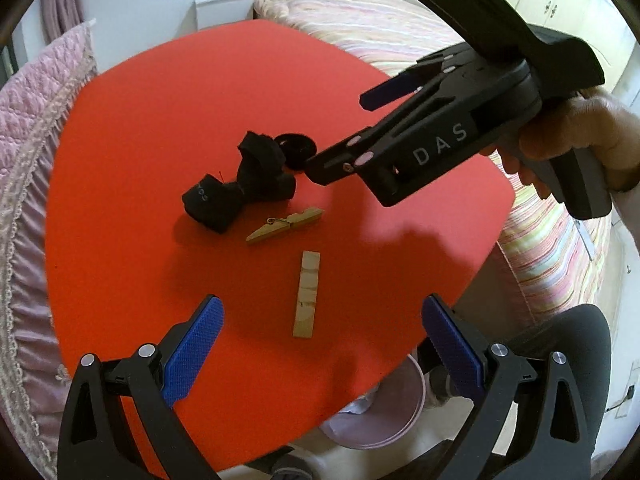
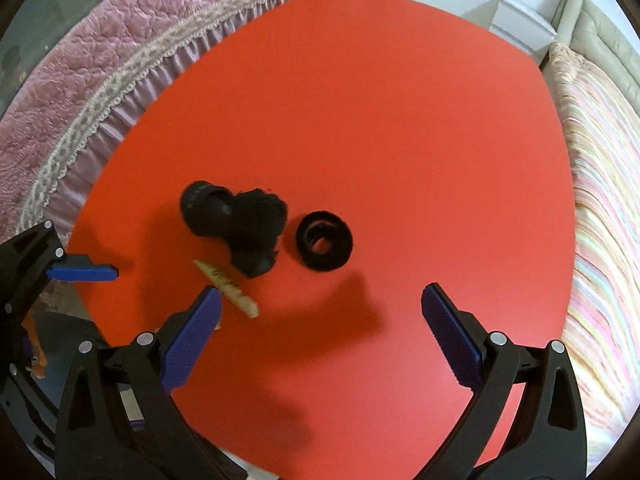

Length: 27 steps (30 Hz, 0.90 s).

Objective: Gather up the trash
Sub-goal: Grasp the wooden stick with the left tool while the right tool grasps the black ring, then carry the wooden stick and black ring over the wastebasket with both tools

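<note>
Red tabletop (image 1: 160, 120). Left gripper (image 1: 322, 336) spread wide at 6 o'clock, bracketing loose wooden peg half (image 1: 307, 294). Black cloth wad (image 1: 244, 184), whole clothespin (image 1: 286, 225) at centre. Right gripper (image 2: 320, 334) wide, empty, hovering toward black ring (image 2: 324, 246) at 12 — presumably next pick.

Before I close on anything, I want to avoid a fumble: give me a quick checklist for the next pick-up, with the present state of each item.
1. Left tongs open and empty: ok.
2. Right tongs open and empty: ok.
3. Nearest target, the wooden clothespin half, lies flat between the left tongs' fingers, apart from other things: ok.
4. Black fuzzy ring ahead of the right tongs, free of the black cloth bundle: ok.
5. Whole clothespin clear of the bundle: cannot tell, they lie very close.
6. Pink bin below the red table edge, ready for drops: cannot tell, mostly hidden.
</note>
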Motion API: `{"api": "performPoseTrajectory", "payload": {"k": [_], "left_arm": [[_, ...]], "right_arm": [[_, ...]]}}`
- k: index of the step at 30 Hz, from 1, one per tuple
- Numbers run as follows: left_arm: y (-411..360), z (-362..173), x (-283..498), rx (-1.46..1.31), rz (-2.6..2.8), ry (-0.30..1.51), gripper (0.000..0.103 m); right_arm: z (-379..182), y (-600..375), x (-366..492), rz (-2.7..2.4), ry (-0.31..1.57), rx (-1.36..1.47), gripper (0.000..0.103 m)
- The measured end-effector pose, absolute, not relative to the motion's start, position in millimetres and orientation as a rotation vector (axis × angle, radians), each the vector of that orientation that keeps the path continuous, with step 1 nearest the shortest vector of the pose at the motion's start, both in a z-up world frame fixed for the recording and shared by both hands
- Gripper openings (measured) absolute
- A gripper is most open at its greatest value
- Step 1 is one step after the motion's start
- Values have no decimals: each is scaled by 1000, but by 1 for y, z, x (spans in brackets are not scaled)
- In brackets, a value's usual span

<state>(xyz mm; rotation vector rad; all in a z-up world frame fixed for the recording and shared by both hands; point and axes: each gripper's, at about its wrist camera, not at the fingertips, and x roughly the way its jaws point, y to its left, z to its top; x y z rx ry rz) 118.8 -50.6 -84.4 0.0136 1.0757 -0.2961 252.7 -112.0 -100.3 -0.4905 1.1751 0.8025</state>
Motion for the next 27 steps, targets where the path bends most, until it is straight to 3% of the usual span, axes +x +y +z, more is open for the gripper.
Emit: {"api": "performPoseTrajectory", "payload": {"k": [4,7,10,14,17,21,23,27], "left_arm": [[-51,-95,126,14,-281,1087,95],[-52,-100,129,19,-268,1092,93],[-53,-107,132,21,-260,1107,74],[-55,-108,133,36,-254,1099,64],[-54,-107,134,55,-234,1091,44],[-53,-107,136,68,-233,1099,16],[-53,-107,136,66,-235,1103,12],[-52,-106,136,64,-244,1108,12]], "right_arm": [[-109,-104,261,816,1175,-501,98],[-117,-102,265,820,1176,-506,92],[-122,-100,269,828,1163,-517,81],[-129,-96,270,827,1163,-540,68],[-129,-95,270,835,1149,-532,60],[-126,-93,271,836,1149,-526,40],[-126,-92,271,837,1154,-527,32],[-125,-95,273,815,1169,-511,28]]}}
